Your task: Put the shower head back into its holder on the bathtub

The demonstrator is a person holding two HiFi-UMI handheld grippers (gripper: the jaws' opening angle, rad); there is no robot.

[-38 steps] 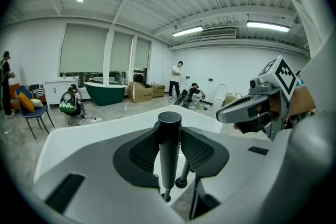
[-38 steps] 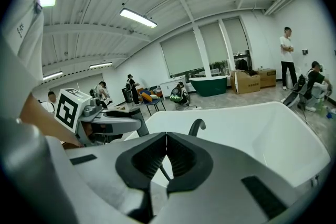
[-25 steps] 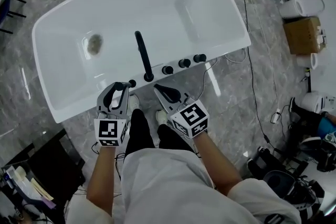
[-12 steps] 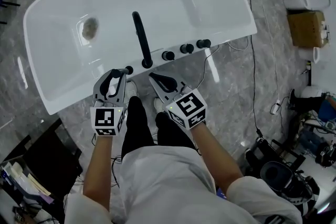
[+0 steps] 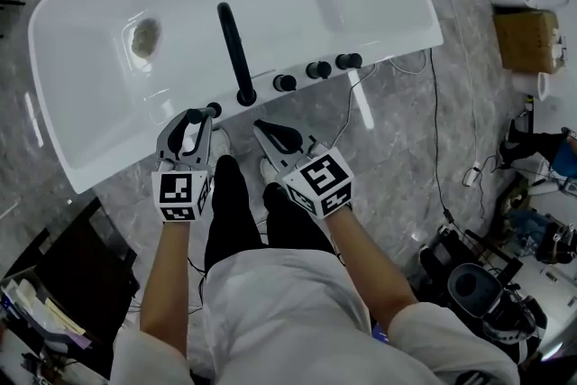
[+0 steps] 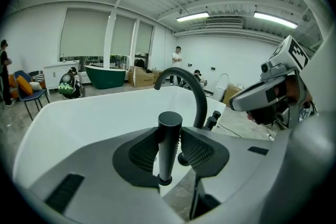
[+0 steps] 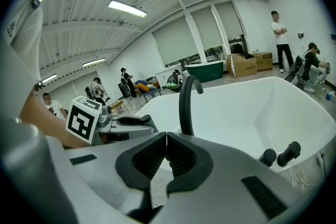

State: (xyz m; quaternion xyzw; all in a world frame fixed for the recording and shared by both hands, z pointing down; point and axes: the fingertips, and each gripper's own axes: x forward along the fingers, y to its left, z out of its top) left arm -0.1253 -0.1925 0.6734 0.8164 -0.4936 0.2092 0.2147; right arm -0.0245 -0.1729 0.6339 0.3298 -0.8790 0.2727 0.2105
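Right gripper: nearest, jaws closed together, nothing between them. Left gripper: pads pressed on both sides of black shower head, held upright at near edge of bathtub, just left of faucet. Lower end of shower head meets dark ring, probably holder. Judgement: placing nearly done; whether fully seated, cannot tell. Left to do: release, pull back. Knobs right of faucet; drain farther, left.
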